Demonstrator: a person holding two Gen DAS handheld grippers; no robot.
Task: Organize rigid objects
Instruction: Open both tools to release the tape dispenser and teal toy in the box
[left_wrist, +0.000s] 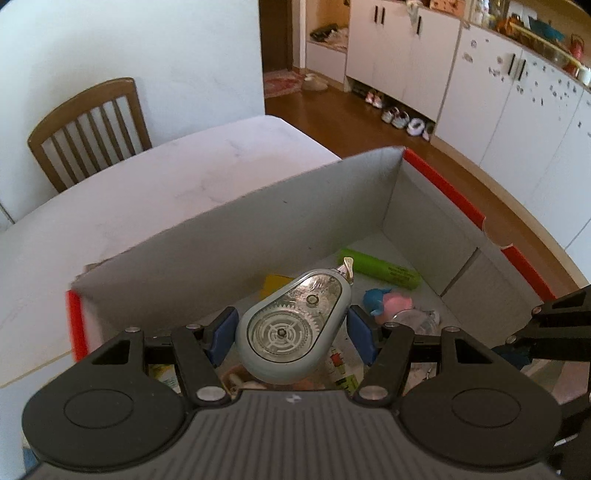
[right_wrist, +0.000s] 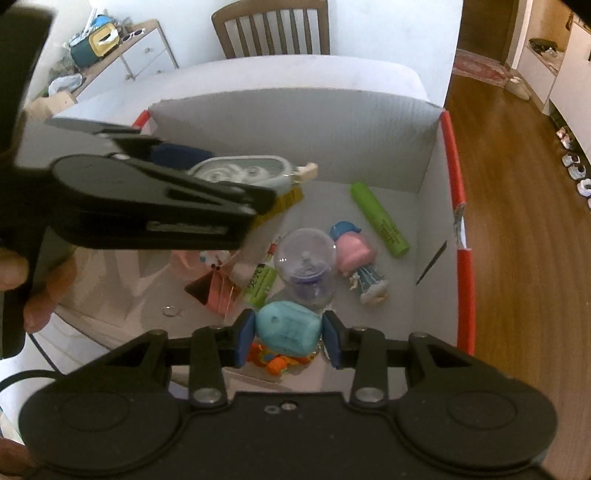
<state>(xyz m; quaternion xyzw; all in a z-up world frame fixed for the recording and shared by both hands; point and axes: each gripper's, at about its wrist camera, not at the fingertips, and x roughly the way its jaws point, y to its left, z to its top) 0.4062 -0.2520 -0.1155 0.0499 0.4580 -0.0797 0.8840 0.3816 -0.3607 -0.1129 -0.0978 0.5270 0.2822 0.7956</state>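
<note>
Right gripper (right_wrist: 288, 341) clamps a turquoise case (right_wrist: 288, 328) low over the box (right_wrist: 424, 206); left gripper (left_wrist: 291, 334) pinches the grey correction-tape dispenser (left_wrist: 295, 328) above it. Best lower each over bare floor, clear of the globe (right_wrist: 306, 262) and doll (right_wrist: 356, 258), before letting go.

Matt grey cardboard box (right_wrist: 295, 122); glossy clear plastic correction-tape dispenser (left_wrist: 293, 326); smooth plastic green marker (right_wrist: 380, 221); polished wood floor (right_wrist: 517, 221).

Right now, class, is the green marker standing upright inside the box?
No, the green marker lies flat on the floor of the box, near its right wall.
</note>
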